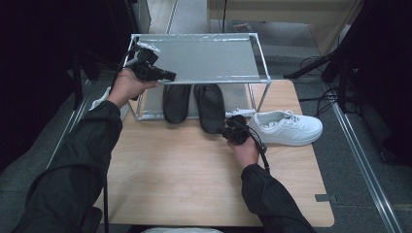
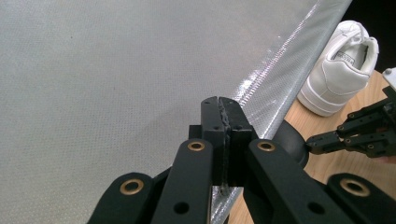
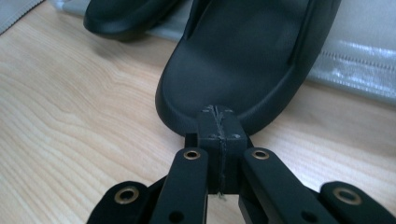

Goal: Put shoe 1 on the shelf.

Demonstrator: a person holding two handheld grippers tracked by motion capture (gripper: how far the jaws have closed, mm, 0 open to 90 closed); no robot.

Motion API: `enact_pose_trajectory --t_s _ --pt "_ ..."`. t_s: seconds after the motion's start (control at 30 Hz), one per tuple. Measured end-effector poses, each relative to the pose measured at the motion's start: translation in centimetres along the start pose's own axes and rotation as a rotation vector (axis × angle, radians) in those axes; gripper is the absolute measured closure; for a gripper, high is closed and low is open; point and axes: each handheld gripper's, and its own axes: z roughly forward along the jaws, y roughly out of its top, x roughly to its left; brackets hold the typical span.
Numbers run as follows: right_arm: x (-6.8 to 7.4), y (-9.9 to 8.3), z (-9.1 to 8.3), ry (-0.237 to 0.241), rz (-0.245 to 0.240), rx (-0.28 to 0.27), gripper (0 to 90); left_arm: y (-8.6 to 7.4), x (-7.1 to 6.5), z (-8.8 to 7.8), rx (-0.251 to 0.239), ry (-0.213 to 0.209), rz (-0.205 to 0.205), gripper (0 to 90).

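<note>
The right gripper point(image 1: 232, 131) has its jaws pressed together with nothing between them, its tip right at the heel of a black slipper point(image 1: 210, 108); whether it touches I can't tell. That slipper lies half under the low shelf rack point(image 1: 204, 58) on the table point(image 1: 184, 165), just beside its twin point(image 1: 176, 103). A white sneaker point(image 1: 286, 127) sits to the right. The left gripper point(image 1: 163, 74), also closed empty, hovers over the rack's top panel.
</note>
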Motion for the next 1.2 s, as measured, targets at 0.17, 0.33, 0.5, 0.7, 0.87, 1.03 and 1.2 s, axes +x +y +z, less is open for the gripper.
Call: enact_pose_trajectory --t_s 0.17,0.33,0.5,0.7,0.87,1.03,1.2 --pt "-0.8 0.3 0.1 -0.057 0.01 -0.007 90.0 0.0 0.0 0.0 -0.002 0.0 -0.002 90.0" --pt "-1.2 0.4 0.4 -0.07 0.026 -0.007 90.0 0.0 0.0 0.0 -0.003 0.0 -0.006 90.0" --pt "-1.0 1.2 1.3 -0.064 0.023 -0.005 90.0 0.0 0.0 0.0 -0.003 0.0 -0.006 90.0" --pt "0.2 2.2 2.9 -0.05 0.023 0.004 90.0 0.0 0.0 0.0 -0.003 -0.001 -0.005 90.0" --pt "1.0 2.9 4.2 -0.036 0.024 -0.004 90.0 -0.2 0.2 0.0 -0.02 -0.01 -0.021 90.0" --pt "1.9 3.5 5.2 -0.041 0.002 -0.006 90.0 -0.3 0.2 0.0 -0.027 -0.012 -0.031 90.0" --pt "2.0 3.8 5.5 -0.039 0.007 -0.004 90.0 -0.4 0.2 0.0 -0.033 -0.008 -0.035 89.9"
